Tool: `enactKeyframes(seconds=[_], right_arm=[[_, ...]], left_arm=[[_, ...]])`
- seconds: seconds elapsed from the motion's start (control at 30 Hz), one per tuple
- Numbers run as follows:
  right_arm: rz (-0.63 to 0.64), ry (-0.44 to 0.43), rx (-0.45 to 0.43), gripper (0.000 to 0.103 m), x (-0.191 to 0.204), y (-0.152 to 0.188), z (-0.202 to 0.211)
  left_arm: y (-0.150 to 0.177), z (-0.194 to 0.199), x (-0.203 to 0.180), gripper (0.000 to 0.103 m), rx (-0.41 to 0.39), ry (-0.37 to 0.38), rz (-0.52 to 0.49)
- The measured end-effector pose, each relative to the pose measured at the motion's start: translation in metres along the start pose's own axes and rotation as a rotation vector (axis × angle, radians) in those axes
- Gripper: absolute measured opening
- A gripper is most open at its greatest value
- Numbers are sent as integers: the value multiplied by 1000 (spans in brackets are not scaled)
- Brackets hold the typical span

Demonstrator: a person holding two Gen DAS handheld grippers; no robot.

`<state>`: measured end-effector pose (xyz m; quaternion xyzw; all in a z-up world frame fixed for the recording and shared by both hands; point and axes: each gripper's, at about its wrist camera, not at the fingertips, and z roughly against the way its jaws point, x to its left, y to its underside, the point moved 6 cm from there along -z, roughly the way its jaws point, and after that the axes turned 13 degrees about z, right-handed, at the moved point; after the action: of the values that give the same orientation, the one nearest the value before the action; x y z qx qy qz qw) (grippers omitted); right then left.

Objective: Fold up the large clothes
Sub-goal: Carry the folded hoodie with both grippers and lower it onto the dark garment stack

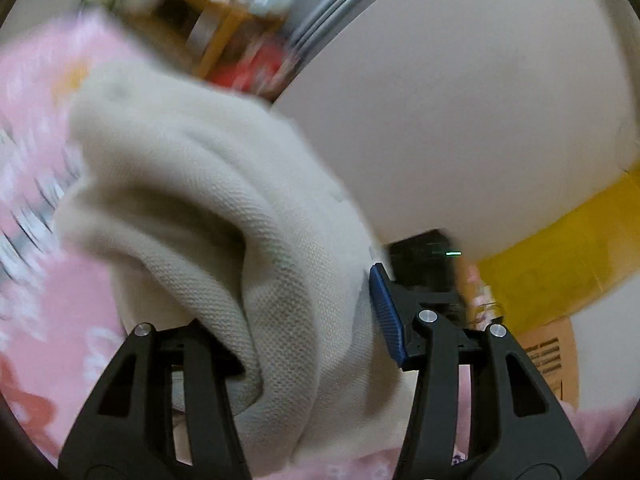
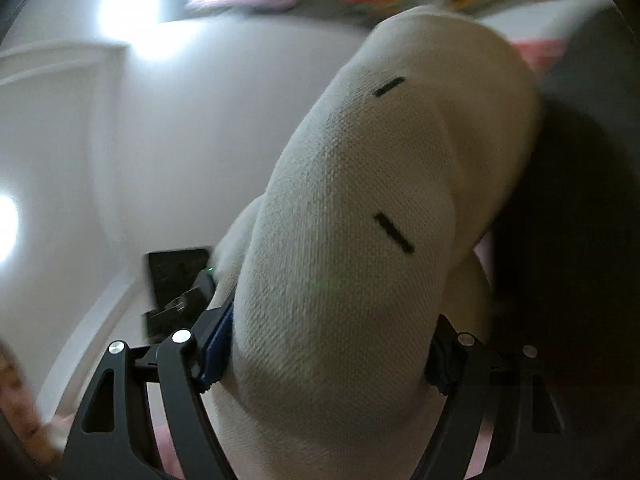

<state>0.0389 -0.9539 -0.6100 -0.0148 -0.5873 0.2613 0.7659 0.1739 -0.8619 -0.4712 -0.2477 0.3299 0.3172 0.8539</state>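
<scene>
Cream-white, coarse-knit fabric garment (image 1: 224, 216) raised off the pink flower-printed bedding (image 1: 52, 312), bunched thick between both tongs. In the right wrist view, same knit (image 2: 344, 248) with two short dark stitched dashes, bulging forward past the fingertips.

Left gripper (image 1: 308, 340): clamped on a thick roll of the knit, blue ribbed pad (image 1: 386, 312) pressed against the cloth, opposite pad buried under the fold. Right gripper (image 2: 324, 356): clamped on a wider wad, jaws held well apart by the bulk, blue pad edges (image 2: 218, 344) against either side.

Handling, judged: soft, limp, no stiffness; fairly heavy for cloth given the thick weave; textured surface likely to grip well, little slip risk. Sagging between holds expected. Best holds probably at edges or corners in a single or double layer rather than mid-wad, so that the panel can spread flat.

Surroundings blurred: pale wall (image 1: 480, 100), yellow panel (image 1: 560, 264), cluttered shelf (image 1: 208, 12) beyond. Other tong's black body (image 1: 424, 264) visible just beside.
</scene>
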Motion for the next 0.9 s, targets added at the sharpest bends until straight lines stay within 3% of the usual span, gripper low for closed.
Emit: enactKeyframes(seconds=[0.03, 0.07, 0.17, 0.27, 0.4, 0.5, 0.53, 0.63, 0.7, 0.77, 0.83, 0.87, 0.9], right_arm=[[-20, 67, 17, 72, -23, 7, 3], [-52, 78, 17, 72, -47, 18, 10], [-30, 56, -14, 72, -58, 34, 26], [-20, 66, -64, 72, -58, 36, 36], [-35, 124, -121, 71, -55, 33, 42], [-27, 203, -52, 76, -50, 30, 23], [-20, 222, -27, 76, -44, 14, 31], [-54, 253, 46, 80, -33, 8, 32], [-72, 340, 84, 83, -34, 5, 45], [69, 470, 58, 87, -12, -3, 66], [252, 613, -2, 88, 24, -5, 94], [345, 660, -55, 88, 42, -3, 102], [448, 696, -99, 80, 63, 2, 105]], left_arm=[[6, -37, 21, 49, 63, -36, 56], [17, -60, 28, 49, 96, -38, 67], [41, -77, 21, 49, 70, 20, -2], [48, -71, 21, 49, 89, 65, -8], [29, -57, 26, 51, 113, 43, -58], [20, -53, 43, 62, 181, -58, -55], [19, -50, 45, 62, 204, -68, -47], [18, -22, 48, 62, 255, -46, 9], [11, -7, 60, 62, 284, -13, 72], [7, 16, 71, 62, 249, -87, 97], [3, 39, 70, 62, 150, -184, 88], [3, 46, 62, 62, 113, -172, 91], [7, 55, 45, 62, 64, -137, 92]])
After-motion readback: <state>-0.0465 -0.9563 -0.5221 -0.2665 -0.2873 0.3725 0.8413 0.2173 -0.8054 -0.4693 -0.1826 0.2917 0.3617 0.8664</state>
